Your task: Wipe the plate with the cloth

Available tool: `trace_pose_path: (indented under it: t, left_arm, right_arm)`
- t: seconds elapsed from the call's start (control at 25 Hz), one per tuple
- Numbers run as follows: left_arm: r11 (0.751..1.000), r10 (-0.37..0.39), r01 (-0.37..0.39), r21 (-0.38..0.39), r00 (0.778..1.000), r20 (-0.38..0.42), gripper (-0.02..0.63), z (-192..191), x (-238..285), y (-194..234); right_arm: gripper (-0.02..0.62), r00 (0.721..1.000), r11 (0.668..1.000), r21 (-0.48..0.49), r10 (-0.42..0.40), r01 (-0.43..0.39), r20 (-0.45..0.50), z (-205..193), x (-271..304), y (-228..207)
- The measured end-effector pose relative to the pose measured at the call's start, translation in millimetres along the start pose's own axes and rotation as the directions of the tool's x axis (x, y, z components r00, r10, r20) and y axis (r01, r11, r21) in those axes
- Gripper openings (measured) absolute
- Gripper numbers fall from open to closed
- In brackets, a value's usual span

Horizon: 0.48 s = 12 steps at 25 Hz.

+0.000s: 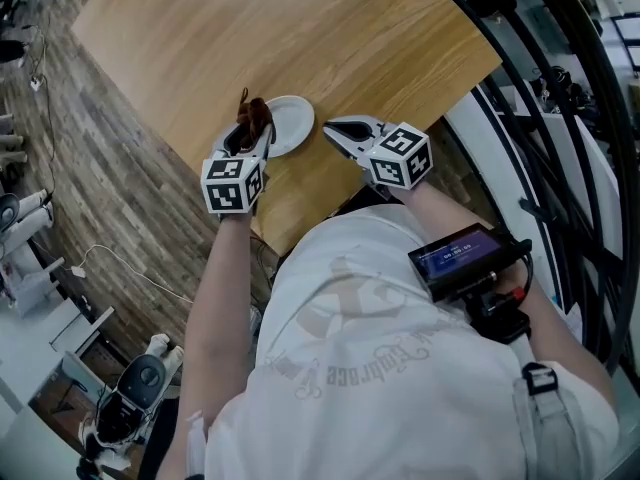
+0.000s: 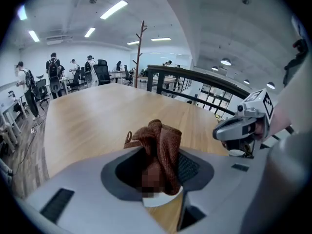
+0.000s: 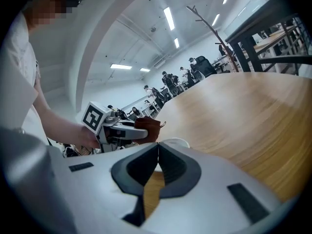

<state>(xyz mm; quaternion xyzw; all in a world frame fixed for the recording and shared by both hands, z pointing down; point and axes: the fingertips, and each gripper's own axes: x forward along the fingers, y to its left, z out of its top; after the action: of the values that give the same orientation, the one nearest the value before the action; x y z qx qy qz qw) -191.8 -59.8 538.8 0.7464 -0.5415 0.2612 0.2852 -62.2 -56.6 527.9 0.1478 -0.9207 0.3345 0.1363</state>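
Head view is showing the left gripper [image 1: 252,133] clamping the brown cloth [image 1: 256,111] over the plate [image 1: 292,124]. The right gripper [image 1: 338,128], jaws together and empty, is sitting just beside it.

Plate [image 1: 292,123] on table [image 1: 300,28], cloth [image 1: 255,118] at its left, right claw [image 1: 330,128] at its right

a light wood-grain table [image 1: 350,38] — one white plate [image 1: 296,120] flat on it, near the person's edge

Both bare forearms reach forward side by side. The left tongs [image 1: 254,133] are clamped on a brown cloth [image 2: 163,143]; the right tongs [image 1: 330,126] are closed, tips touching, holding nothing.
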Motion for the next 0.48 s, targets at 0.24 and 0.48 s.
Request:
trace_pose_path:
  t: [0.24,0.48]
  left_arm:
    - [0.999,0.02,-0.014,-0.05,0.991,0.13,0.169,-6,-37,-9]
    - [0.997,0.034,-0.017,-0.081,0.975,0.22,0.169,-18,-79,-6]
  right_arm:
    - [0.014,0.999,0.994,-0.11,0.022,-0.018,0.031,21,-3,2]
    - [0.014,0.998,0.963,-0.27,0.029,-0.011,0.063,57,0,28]
